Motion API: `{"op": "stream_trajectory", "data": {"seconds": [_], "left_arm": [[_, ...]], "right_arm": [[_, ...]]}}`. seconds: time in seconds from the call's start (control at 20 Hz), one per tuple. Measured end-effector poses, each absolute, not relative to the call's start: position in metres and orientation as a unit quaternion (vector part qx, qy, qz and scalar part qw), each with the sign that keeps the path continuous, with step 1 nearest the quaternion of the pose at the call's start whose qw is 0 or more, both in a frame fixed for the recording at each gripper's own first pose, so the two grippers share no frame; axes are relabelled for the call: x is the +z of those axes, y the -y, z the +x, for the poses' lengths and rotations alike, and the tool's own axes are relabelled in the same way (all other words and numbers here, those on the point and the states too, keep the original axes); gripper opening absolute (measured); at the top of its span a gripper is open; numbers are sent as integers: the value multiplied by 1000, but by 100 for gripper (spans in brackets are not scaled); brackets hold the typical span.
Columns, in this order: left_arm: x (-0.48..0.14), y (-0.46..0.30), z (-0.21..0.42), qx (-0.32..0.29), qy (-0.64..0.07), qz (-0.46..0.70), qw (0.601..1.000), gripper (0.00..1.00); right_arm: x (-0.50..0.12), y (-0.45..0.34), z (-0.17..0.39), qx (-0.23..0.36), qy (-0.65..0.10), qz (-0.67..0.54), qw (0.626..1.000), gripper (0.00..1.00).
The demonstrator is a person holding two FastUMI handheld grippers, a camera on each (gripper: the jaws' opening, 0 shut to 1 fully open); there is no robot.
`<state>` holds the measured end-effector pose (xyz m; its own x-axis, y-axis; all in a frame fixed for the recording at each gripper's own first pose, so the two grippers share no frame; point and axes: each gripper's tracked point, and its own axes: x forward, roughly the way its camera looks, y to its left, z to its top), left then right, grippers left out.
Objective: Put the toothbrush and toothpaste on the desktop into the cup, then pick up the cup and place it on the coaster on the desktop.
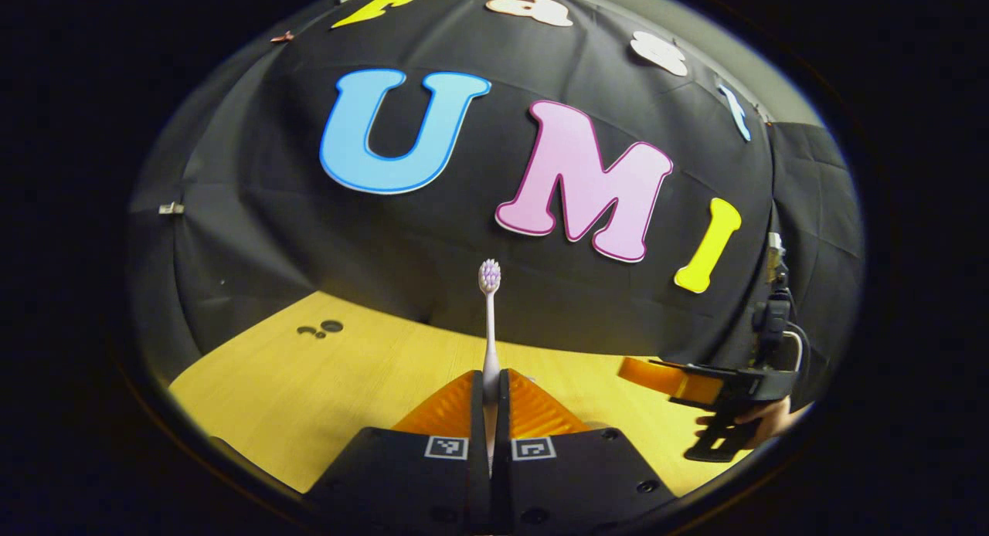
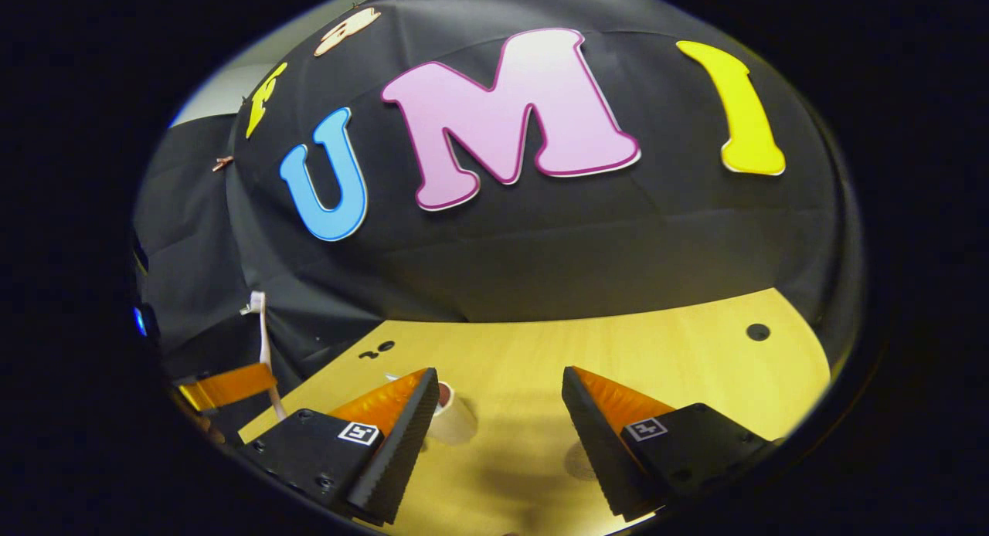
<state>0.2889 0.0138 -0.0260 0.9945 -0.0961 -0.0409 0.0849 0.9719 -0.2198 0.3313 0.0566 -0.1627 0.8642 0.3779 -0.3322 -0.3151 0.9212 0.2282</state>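
Between ribbed fingers (image 1: pixel 452 405), slim toothbrush (image 1: pixel 490 320), upright.

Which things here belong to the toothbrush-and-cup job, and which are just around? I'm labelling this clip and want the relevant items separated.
Belongs to the job:
- toothbrush, upright, clamped in the left gripper
- cup on the desktop, by one finger of the open right gripper

Just around:
- black cloth wall
- small dark holes in the desktop
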Motion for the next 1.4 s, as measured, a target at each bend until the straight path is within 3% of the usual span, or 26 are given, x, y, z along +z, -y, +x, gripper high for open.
{"op": "stream_trajectory", "data": {"seconds": [0.4, 0.75, 1.0, 1.4], "left_arm": [[-13, -9, 372, -87, 35, -74, 993, 6], [-44, -11, 432, -159, 53, -85, 982, 6], [-68, -4, 446, -194, 48, -91, 976, 6], [-74, -11, 437, -199, 65, -74, 975, 12]], "right_arm": [[-155, 21, 321, 102, -175, 86, 975, 98], [-182, 52, 291, 51, -189, 97, 976, 98], [-208, 61, 277, 21, -200, 112, 973, 98], [-215, 70, 267, 10, -199, 91, 976, 98]]}}
